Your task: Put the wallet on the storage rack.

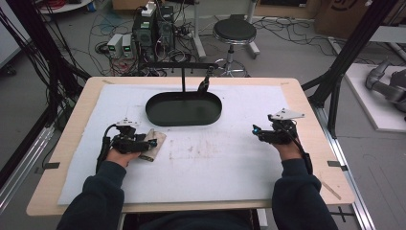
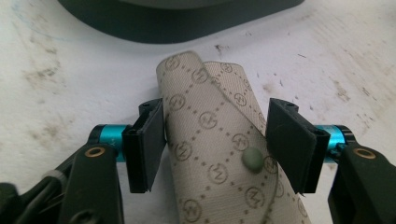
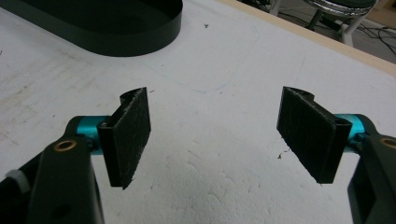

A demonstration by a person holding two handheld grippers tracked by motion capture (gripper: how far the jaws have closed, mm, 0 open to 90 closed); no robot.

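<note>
High view, nearest edge: two dark-sleeved forearms enter from below, each hand carrying a hand-held gripper over the white foam-covered wooden worktop (image 1: pixel 215 163).

The left hand-held gripper (image 1: pixel 149 143) rests low at the left of the white sheet. Its jaws straddle a beige fabric strap printed with a diamond lattice of dots and round monograms (image 2: pixel 217 149). In the left gripper view the jaws stand moderately apart, the strap running lengthwise between them. The left pad lies against the strap's edge and the right pad sits just at the opposite edge; neither visibly pinches the fabric, so the strap lies loose on the sheet. A small grey-green stud (image 2: pixel 253 160) is set in the strap near the right pad. The far end of the strap is folded over itself and points toward the tray. In the high view the strap (image 1: pixel 157 143) shows just beside the left gripper's tips.

The right hand-held gripper (image 1: pixel 258 131) hovers at the right of the sheet, well apart from the strap. In the right gripper view its jaws gape wide with only bare stained foam between them.

Beyond both, at the middle far part of the sheet, lies a black oval shallow-walled tray (image 1: pixel 158 117). Behind the worktop stand a black round-seated stool (image 1: pixel 234 31) and floor-level electronics amid cables.
</note>
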